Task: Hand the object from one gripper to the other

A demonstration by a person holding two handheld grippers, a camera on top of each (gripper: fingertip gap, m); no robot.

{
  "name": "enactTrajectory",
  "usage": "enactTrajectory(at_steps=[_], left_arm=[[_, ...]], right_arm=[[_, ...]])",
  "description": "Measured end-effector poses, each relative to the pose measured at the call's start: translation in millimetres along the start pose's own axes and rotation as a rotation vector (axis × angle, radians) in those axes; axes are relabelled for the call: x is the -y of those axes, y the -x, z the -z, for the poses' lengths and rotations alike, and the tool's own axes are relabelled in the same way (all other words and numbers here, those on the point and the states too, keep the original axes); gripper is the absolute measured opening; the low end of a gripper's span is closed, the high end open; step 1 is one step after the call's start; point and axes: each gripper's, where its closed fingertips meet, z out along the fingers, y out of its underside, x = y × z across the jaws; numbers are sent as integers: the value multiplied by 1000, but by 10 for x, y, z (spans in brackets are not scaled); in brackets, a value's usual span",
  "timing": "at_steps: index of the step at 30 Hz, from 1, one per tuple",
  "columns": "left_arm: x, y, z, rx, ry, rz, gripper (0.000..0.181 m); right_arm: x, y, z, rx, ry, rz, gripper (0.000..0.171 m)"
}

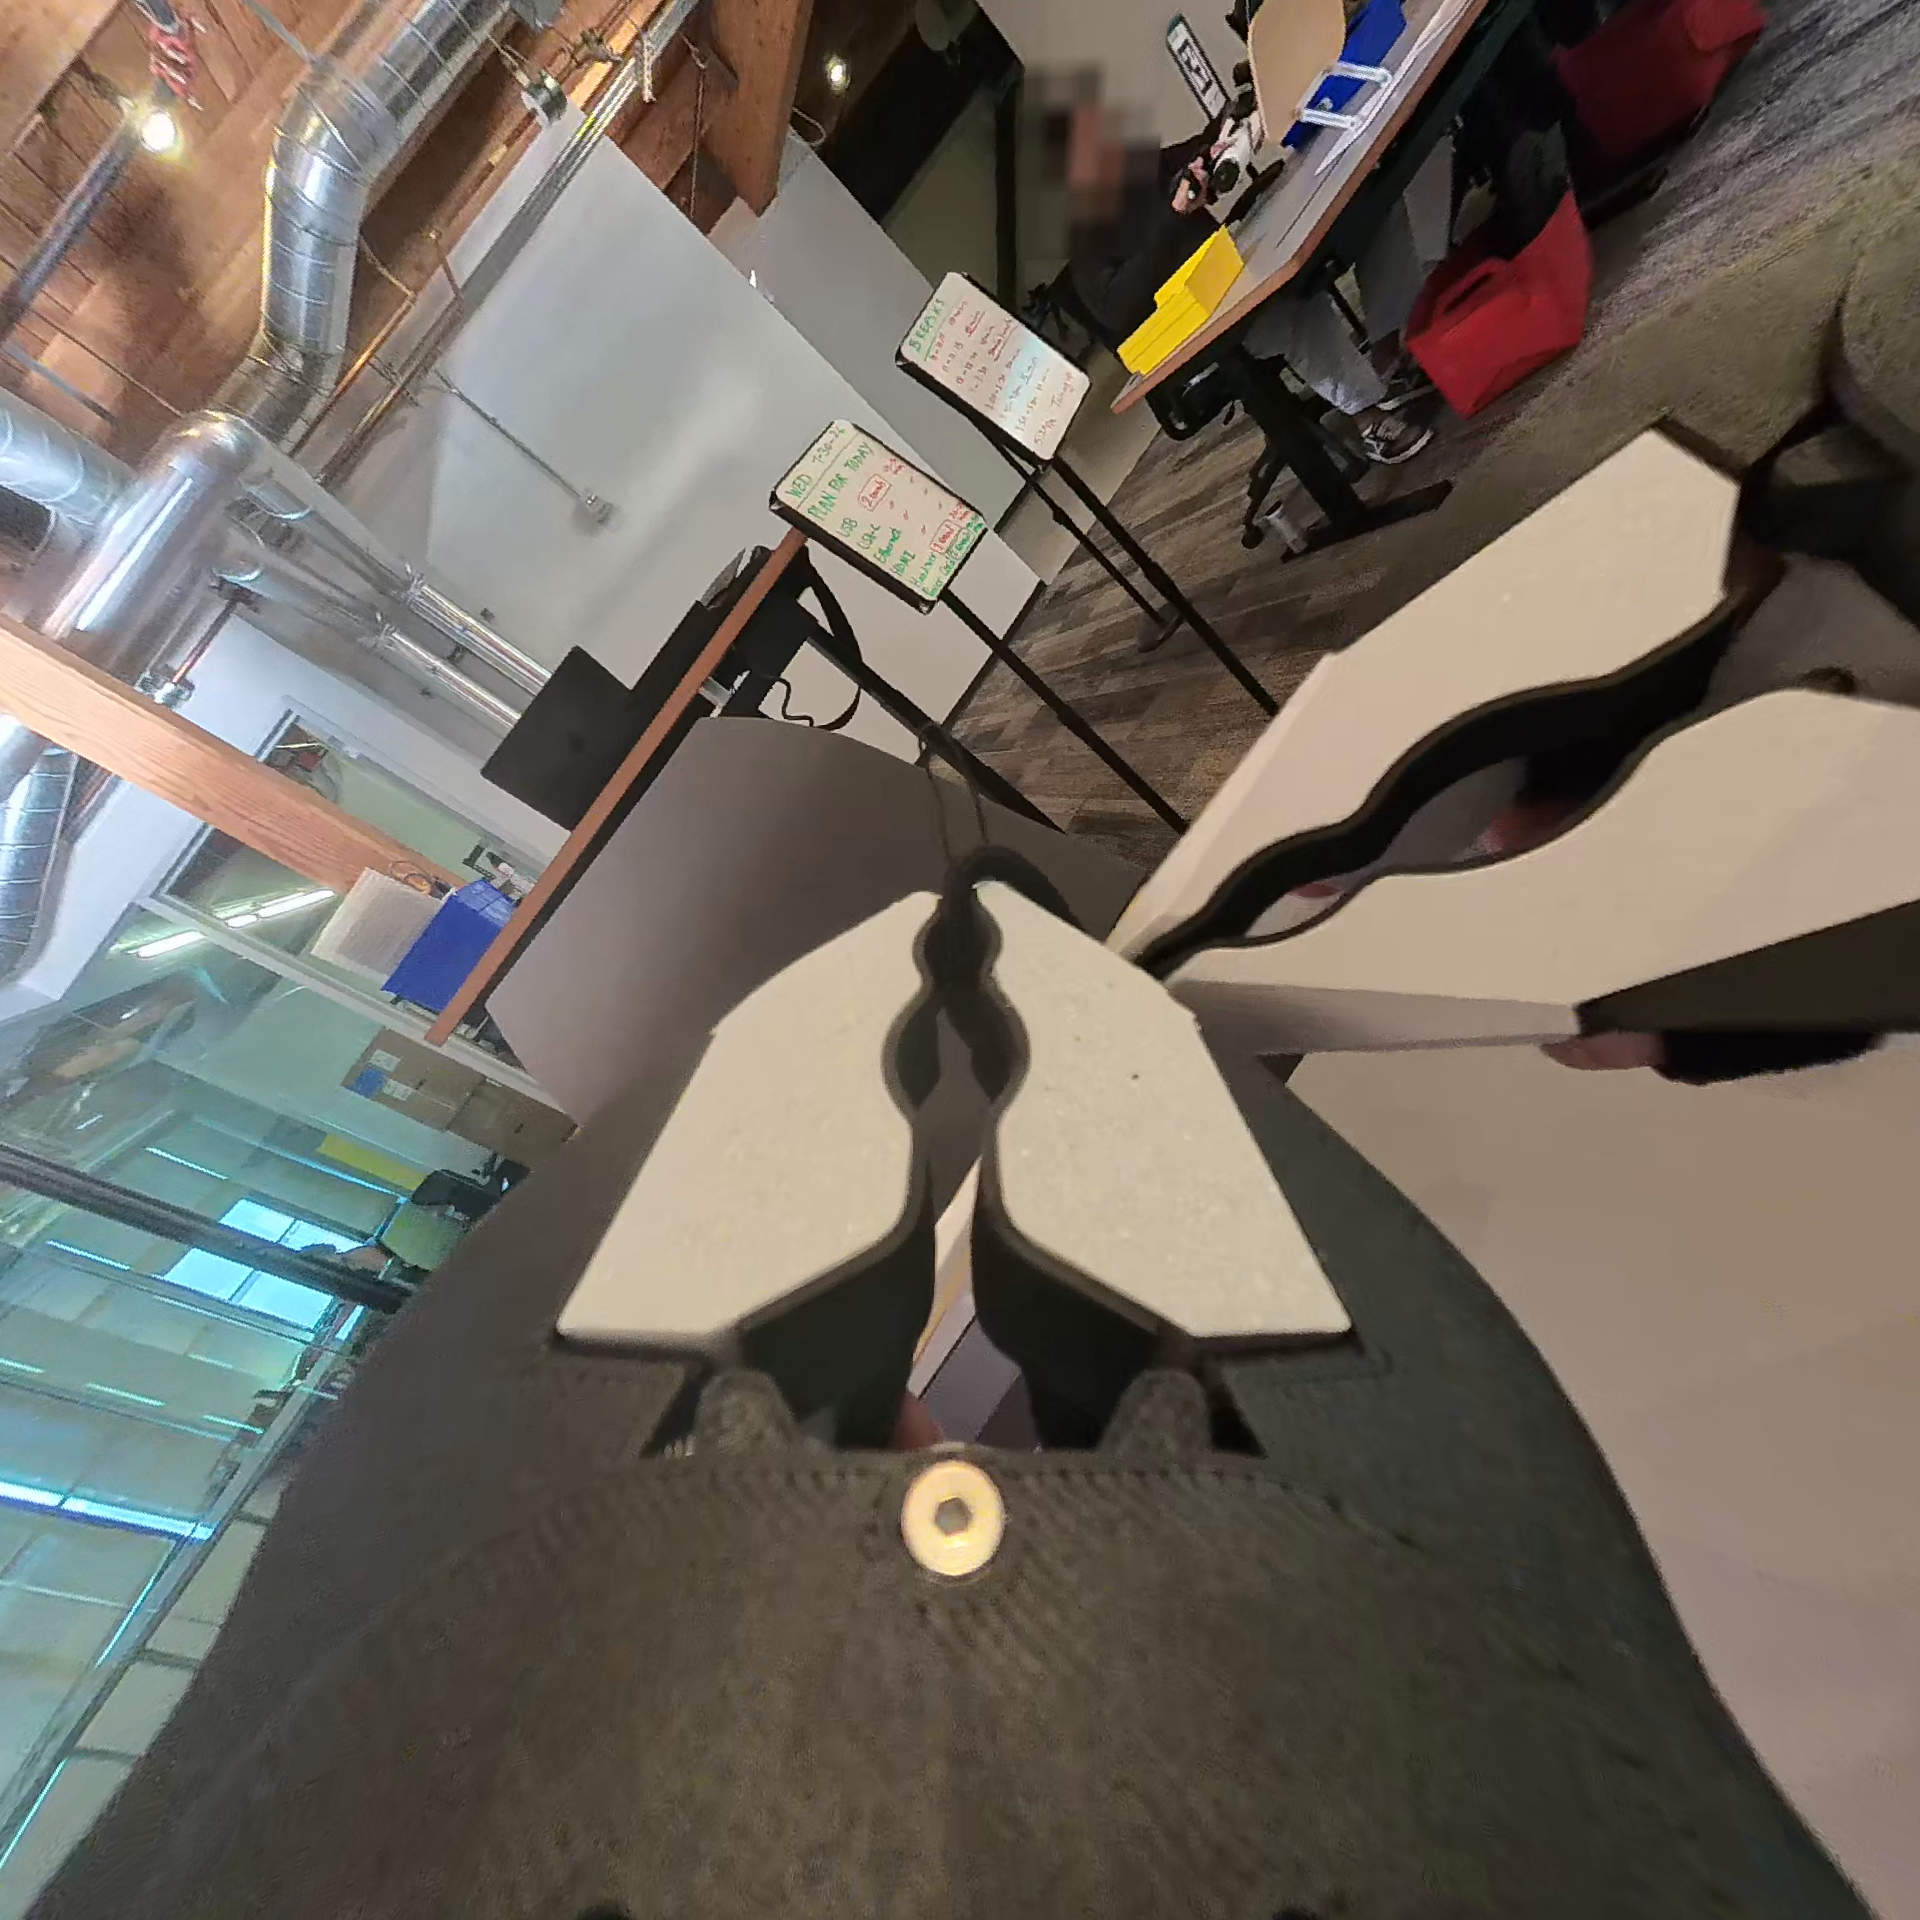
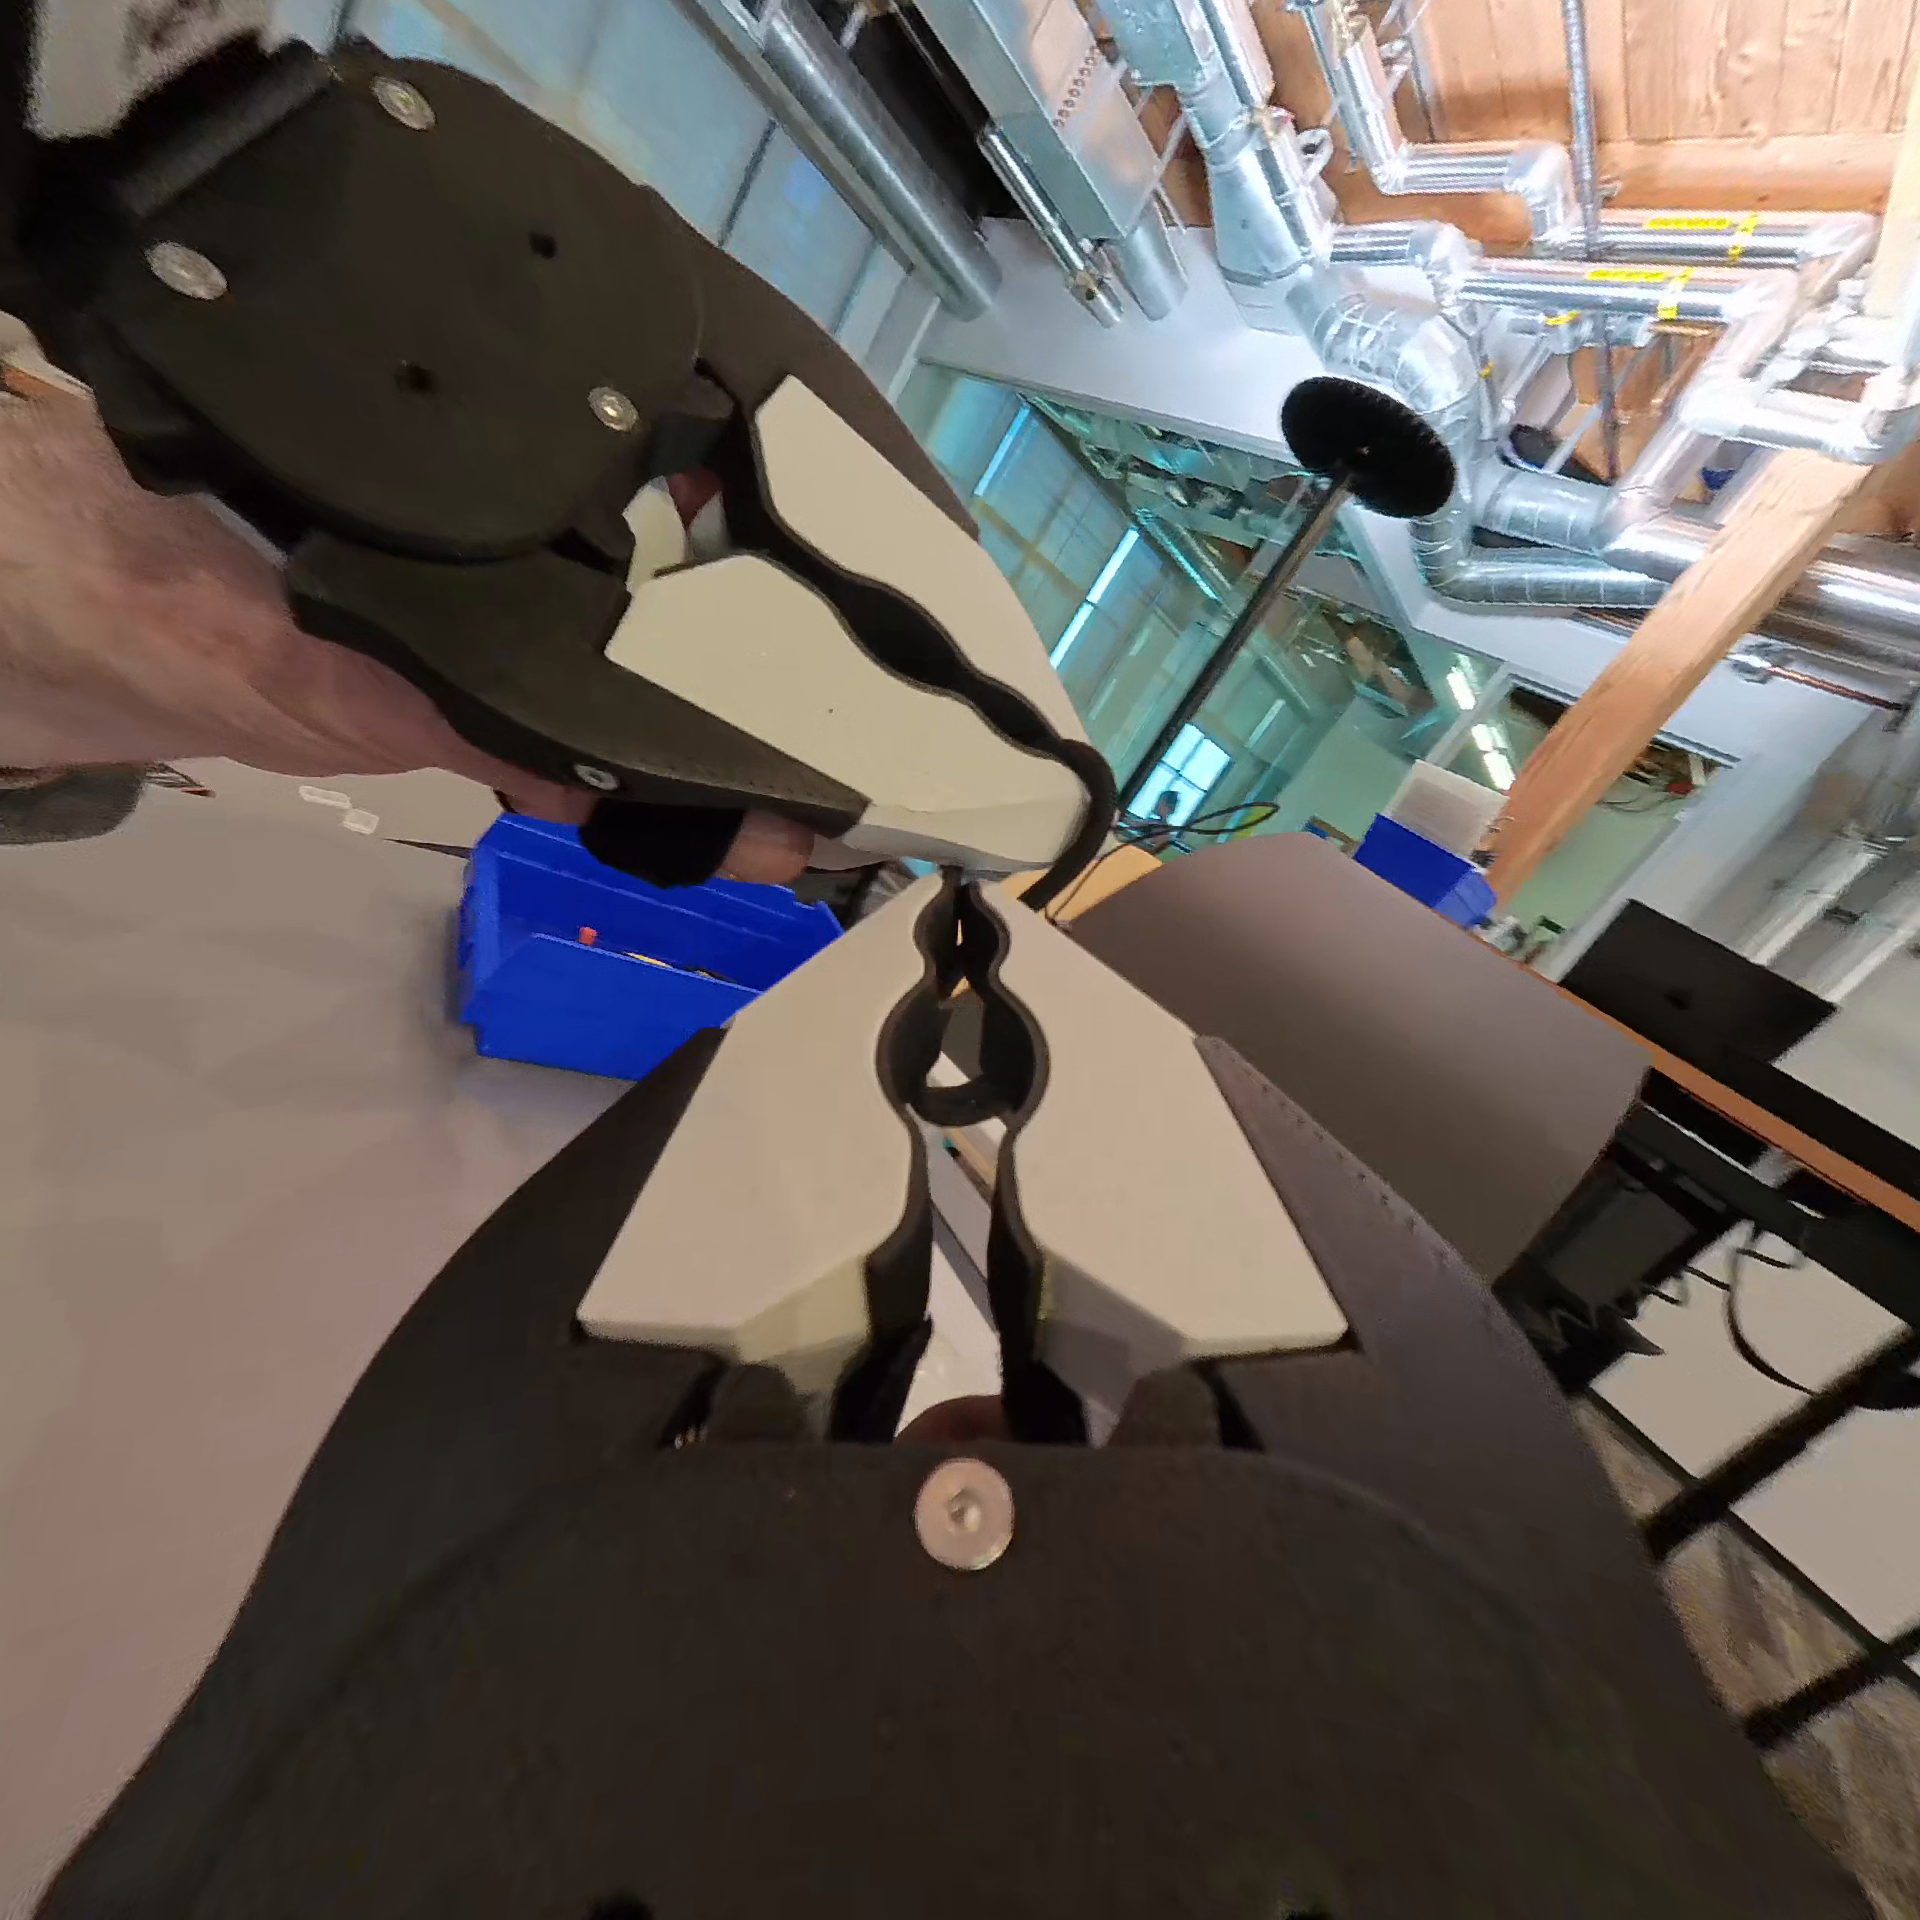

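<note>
A thin black cord runs between both grippers, which are held up in the air with their tips almost touching. My left gripper is shut on it, and the cord twists down between its white fingers. In the right wrist view the left gripper comes in from the upper left, and the cord curls around its tip. My right gripper is shut on the cord's other part, and a black loop sits in its finger hollow. In the left wrist view the right gripper enters from the right.
A white table holds a blue bin. A grey panel stands behind the tips. A black toothed disc on a thin rod rises beyond. Two whiteboards on stands and a desk with yellow trays are farther off. Less than 4 cm separates the two grippers' tips.
</note>
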Motion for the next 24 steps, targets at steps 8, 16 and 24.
enactTrajectory(at_steps=[8, 16, 24], left_arm=[[18, -85, 12, -18, -11, 16, 0], [55, -124, 28, -66, -34, 61, 0], [81, -172, 77, -198, -47, 110, 0]], right_arm=[[-91, -252, -16, -216, 27, 84, 0], [-54, -269, 0, -245, -29, 74, 2], [-22, -261, 13, -241, -42, 184, 7]])
